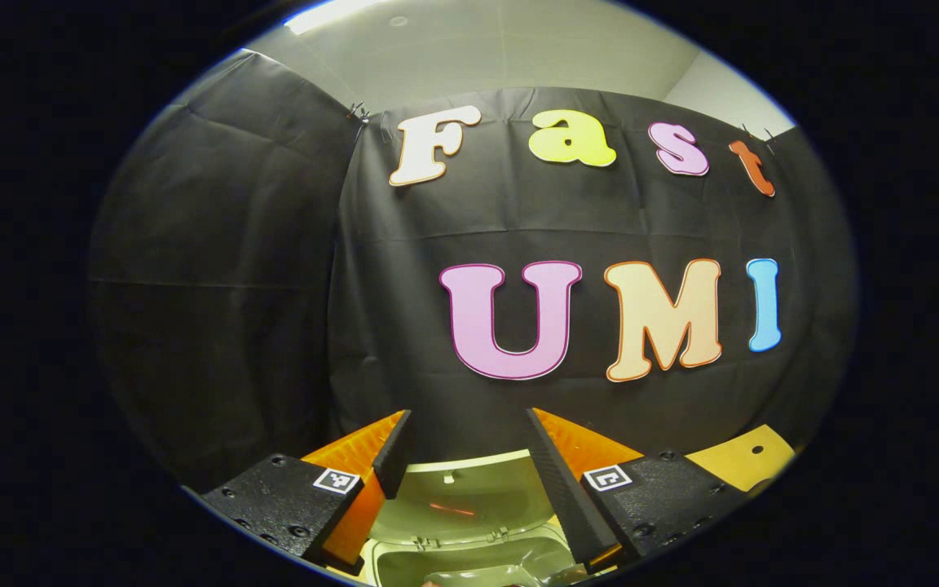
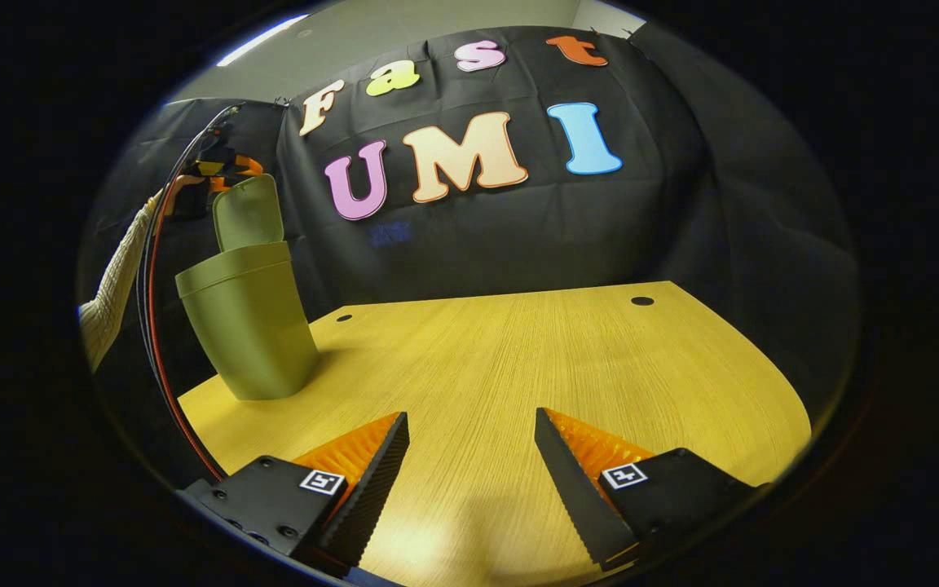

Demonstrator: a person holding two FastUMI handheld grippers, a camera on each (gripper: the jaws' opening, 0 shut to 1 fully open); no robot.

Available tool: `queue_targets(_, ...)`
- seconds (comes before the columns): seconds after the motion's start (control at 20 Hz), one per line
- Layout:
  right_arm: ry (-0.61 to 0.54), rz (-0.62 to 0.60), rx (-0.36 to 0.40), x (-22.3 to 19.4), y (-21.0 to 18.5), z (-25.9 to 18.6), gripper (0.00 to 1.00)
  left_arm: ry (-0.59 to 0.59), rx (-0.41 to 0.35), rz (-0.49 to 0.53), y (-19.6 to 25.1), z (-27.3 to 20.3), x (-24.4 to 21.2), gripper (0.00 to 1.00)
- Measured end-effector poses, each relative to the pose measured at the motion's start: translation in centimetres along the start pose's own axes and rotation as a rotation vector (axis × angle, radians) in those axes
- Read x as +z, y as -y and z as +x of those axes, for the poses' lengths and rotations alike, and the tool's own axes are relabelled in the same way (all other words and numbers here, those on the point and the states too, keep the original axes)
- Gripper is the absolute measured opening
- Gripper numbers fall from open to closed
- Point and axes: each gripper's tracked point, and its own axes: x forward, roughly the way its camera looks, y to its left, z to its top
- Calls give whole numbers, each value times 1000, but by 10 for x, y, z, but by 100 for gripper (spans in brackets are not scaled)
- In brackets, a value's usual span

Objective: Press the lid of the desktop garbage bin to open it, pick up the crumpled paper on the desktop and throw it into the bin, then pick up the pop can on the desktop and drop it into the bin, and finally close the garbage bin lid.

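Both tools gape, gripping nothing: the left tool [image 1: 463, 456] hangs right above the open garbage bin [image 1: 469, 554], the right tool [image 2: 471, 456] over bare desk [image 2: 518, 359]. Its lid [image 2: 248, 212] stands raised. Something pale lies inside; probably only closing the lid remains.

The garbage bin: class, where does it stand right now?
In the right gripper view, the garbage bin stands at the far-left corner of the table, lid raised, beside a sleeve.
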Motion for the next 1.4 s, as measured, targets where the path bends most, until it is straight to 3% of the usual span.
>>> queue_targets(0.7,43,8,33,0,-5,-11,98,44,-126,-10,32,-91,-45,83)
queue_targets(0.8,44,9,44,-1,-8,-11,94,40,-134,-9,34,-100,-55,83)
queue_targets(1.1,35,-8,66,-3,-17,-9,98,12,-148,9,42,-118,-100,83)
queue_targets(1.2,34,-11,65,-4,-17,-10,98,-6,-148,-8,44,-121,-116,89)
queue_targets(1.25,33,-11,63,-5,-17,-11,98,-10,-146,-15,43,-122,-123,84)
queue_targets(1.4,35,-8,55,-4,-15,-10,98,-17,-128,-10,41,-123,-143,84)
